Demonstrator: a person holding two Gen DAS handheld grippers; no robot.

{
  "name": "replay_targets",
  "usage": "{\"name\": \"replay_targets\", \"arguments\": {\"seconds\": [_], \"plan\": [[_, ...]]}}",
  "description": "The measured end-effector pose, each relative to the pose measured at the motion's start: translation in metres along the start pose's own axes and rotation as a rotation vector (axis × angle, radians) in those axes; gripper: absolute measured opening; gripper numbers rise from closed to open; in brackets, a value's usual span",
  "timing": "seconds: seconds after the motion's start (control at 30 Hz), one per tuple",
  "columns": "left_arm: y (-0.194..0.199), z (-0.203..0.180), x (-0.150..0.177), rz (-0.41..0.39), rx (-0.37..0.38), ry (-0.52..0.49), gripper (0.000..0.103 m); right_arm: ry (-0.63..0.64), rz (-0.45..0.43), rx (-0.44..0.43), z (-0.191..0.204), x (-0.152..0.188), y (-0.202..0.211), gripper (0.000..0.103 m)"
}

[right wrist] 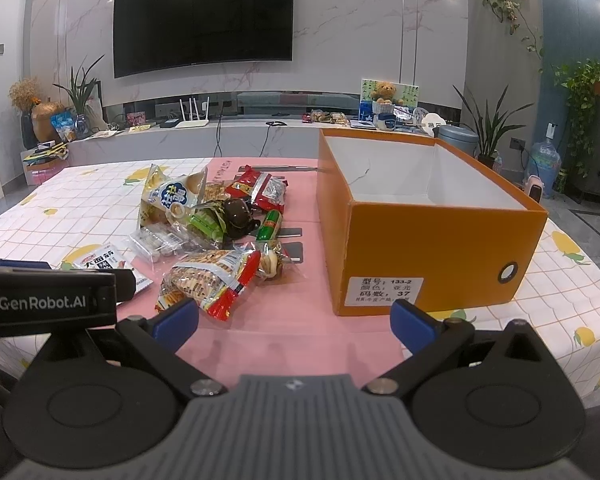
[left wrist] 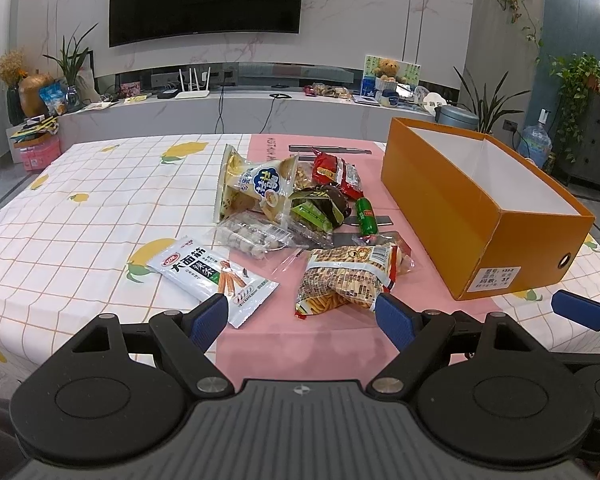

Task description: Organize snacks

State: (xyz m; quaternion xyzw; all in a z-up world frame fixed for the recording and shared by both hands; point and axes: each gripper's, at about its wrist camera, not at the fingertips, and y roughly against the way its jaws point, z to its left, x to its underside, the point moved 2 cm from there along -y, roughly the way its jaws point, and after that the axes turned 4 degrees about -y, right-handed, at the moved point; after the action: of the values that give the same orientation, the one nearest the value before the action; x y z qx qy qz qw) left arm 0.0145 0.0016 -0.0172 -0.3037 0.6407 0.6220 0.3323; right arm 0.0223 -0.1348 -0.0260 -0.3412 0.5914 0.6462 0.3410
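Many snacks: a pile of snack bags [left wrist: 300, 216] lies on the pink strip down the middle of the table [left wrist: 80, 200], well in from every edge.
White packet: the white packet [left wrist: 214, 278] lies flat at the near left of the pile, partly on the checked cloth, closest to the near edge.
Stick bag: the bag of thin sticks [left wrist: 348, 276] lies crumpled at the near right of the pile.
Big bag: the puffy yellow bag [left wrist: 252, 184] leans at the back left of the pile.
Red bag: the red bag [left wrist: 336, 172] lies at the back of the pile.
Green sausage: the green sausage [left wrist: 366, 216] lies on the right side of the pile, nearest the box.
Box: the orange box [left wrist: 460, 204] has its top open and sits on the right side of the table, just beside the pile, not touching it. It looks white inside.
Left gripper: the left gripper [left wrist: 302, 316] hangs over the near edge, fingers spread wide, holding nothing.
Right gripper: the right gripper [right wrist: 294, 326] hangs over the near edge facing the box, fingers spread wide, holding nothing.
Wall: a dark TV [left wrist: 206, 0] hangs behind the table.
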Motion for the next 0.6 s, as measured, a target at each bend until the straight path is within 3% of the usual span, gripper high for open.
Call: {"name": "replay_targets", "arguments": {"seconds": [0.6], "plan": [[0.003, -0.0028, 0.0008, -0.013, -0.018, -0.021, 0.098, 0.001, 0.002, 0.0, 0.0, 0.0004, -0.0012, 0.099]]}}
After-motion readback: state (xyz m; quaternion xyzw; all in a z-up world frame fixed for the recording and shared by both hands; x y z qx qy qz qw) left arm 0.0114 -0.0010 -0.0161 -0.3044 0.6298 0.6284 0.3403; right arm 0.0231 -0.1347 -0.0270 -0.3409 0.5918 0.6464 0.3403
